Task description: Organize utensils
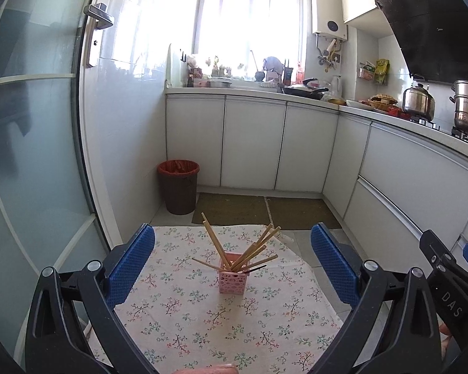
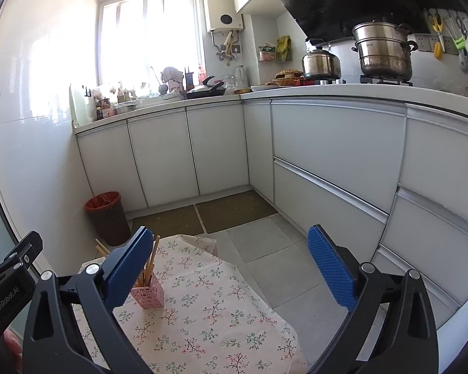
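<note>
A small pink perforated holder (image 1: 231, 277) stands upright on a floral cloth (image 1: 202, 318), with several wooden chopsticks (image 1: 215, 243) fanned out of its top. My left gripper (image 1: 232, 258) hangs open above and short of the holder, its blue pads wide apart with nothing between them. In the right wrist view the same pink holder (image 2: 149, 294) shows at lower left, partly hidden behind the left blue pad, with its chopsticks (image 2: 151, 260) rising above it. My right gripper (image 2: 231, 265) is open and empty, off to the holder's right over the cloth (image 2: 202, 321) edge.
A brown bin (image 1: 178, 186) with a red liner stands by the wall beyond the cloth. White cabinets (image 1: 252, 143) run along the back and right. Grey floor tiles (image 2: 265, 249) and brown mats (image 2: 221, 212) lie past the cloth. The right gripper's body (image 1: 449, 268) shows at the left view's right edge.
</note>
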The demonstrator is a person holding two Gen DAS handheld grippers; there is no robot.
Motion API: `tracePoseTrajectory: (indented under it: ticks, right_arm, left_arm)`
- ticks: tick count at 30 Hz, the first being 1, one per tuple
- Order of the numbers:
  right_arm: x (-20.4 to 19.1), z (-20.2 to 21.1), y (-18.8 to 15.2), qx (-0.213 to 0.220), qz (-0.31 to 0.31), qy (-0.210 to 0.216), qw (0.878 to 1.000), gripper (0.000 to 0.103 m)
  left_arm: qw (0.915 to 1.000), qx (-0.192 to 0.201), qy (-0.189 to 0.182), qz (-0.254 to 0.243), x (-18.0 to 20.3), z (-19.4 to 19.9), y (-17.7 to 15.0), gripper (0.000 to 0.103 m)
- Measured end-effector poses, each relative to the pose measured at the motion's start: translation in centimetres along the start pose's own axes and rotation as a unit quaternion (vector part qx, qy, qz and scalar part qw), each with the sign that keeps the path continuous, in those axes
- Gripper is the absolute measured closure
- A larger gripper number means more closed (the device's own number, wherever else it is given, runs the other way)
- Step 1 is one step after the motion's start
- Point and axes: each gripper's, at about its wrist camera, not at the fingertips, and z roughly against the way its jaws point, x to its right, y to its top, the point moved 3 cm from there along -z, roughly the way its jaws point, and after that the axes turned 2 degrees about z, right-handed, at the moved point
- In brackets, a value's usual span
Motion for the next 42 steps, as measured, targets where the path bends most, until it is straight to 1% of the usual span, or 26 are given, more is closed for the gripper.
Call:
tracePoseTrajectory:
  ticks: [7, 42]
  right_arm:
    - [-0.12, -0.13, -0.03, -0.003, 0.002, 0.003, 1.000, 0.007]
    - [-0.28, -0.07, -0.10, -0.007, 0.002, 0.006, 1.000, 0.007]
  left_arm:
    - [1.0000, -0.005, 0.000, -0.004, 0.12, -0.16, -0.01, 0.007]
    - [1.0000, -0.006, 0.004, -0.003, -0.30, -0.32, -0.05, 0.007]
